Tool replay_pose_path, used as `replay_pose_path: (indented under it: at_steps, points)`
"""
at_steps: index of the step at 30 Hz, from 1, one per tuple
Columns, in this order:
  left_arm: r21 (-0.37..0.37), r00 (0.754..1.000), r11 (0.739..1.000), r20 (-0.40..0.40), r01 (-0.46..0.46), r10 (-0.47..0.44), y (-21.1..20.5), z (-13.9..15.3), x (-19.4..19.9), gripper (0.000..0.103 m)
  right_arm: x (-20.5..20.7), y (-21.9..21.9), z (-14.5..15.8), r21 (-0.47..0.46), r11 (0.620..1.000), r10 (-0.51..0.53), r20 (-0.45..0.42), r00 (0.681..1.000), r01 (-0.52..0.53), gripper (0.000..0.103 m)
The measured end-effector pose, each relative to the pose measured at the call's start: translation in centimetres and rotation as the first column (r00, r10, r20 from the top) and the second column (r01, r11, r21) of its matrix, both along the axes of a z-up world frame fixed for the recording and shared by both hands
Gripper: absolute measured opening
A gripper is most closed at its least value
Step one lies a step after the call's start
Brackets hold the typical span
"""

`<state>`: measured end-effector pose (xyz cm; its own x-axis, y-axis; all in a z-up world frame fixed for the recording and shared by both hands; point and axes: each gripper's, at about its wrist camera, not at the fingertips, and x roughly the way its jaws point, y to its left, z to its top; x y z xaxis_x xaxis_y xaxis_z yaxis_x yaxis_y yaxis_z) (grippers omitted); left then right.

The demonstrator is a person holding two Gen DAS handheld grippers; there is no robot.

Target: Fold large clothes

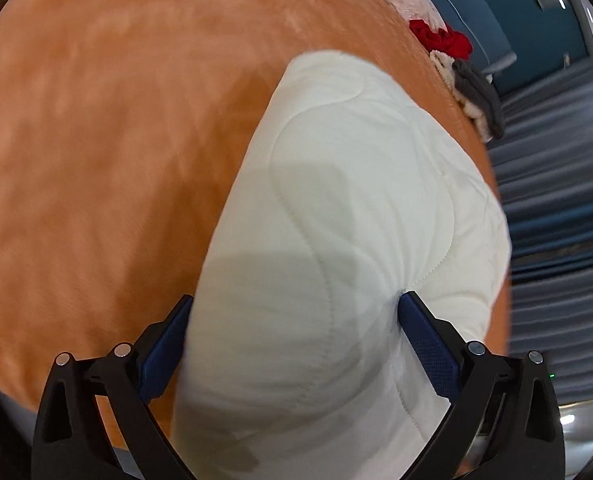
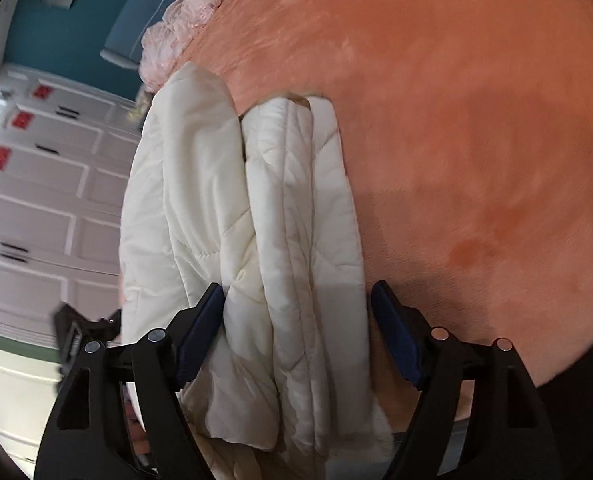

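Both sets of jaws stand wide: the left gripper straddles the folded white quilted garment with both pads against its sides, while the right gripper touches it with one pad only. The garment lies on an orange plush bedspread near its edge. White panelled cupboards and a teal wall stand behind.

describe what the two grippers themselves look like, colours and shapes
Both look alike. The left gripper and the right gripper each have two black plastic arms with triangular cut-outs, silver round pins at the joints, and flat dark blue textured pads on the inner faces of the fingers. No cables, sleeves or printed markings show in either view.
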<state>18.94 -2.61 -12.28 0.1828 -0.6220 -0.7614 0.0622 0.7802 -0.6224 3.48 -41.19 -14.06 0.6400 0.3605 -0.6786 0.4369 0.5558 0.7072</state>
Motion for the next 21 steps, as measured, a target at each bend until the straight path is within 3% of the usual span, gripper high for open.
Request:
replay_pose_path:
  at_steps: [4, 7, 9, 13, 17, 21]
  points:
    - [-0.044, 1.000, 0.999, 0.003, 0.009, -0.009, 0.2, -0.4, -0.2, 0.098, 0.6, 0.0, -0.8, 0.058, 0.998, 0.013, 0.043, 0.999, -0.016, 0.071]
    - [-0.028, 0.999, 0.999, 0.032, 0.036, -0.035, -0.4, 0.3, -0.4, 0.094, 1.3, 0.1, -1.0, 0.091, 0.995, 0.040, 0.059, 0.997, -0.045, 0.049]
    - [0.012, 0.995, 0.999, 0.088, 0.054, -0.054, -1.0, 1.9, -1.0, 0.087, 1.2, 0.7, 0.6, 0.006, 0.998, 0.067, 0.069, 0.995, -0.068, 0.030]
    - [0.094, 0.957, 0.989, 0.257, 0.116, -0.136, -2.3, 6.3, -2.4, 0.077, 0.9, 2.7, 5.0, -0.167, 0.982, 0.109, 0.097, 0.989, -0.092, 0.025]
    - [0.054, 0.923, 0.992, 0.364, 0.117, -0.129, -1.2, 10.4, -2.5, 0.075, 0.8, 3.8, 9.9, -0.262, 0.963, 0.120, 0.199, 0.973, -0.065, 0.025]
    - [0.027, 0.866, 0.995, 0.490, 0.097, -0.097, 0.1, 15.5, -1.0, 0.076, 3.1, 4.9, 14.7, -0.326, 0.943, 0.161, 0.285, 0.945, -0.062, 0.025]
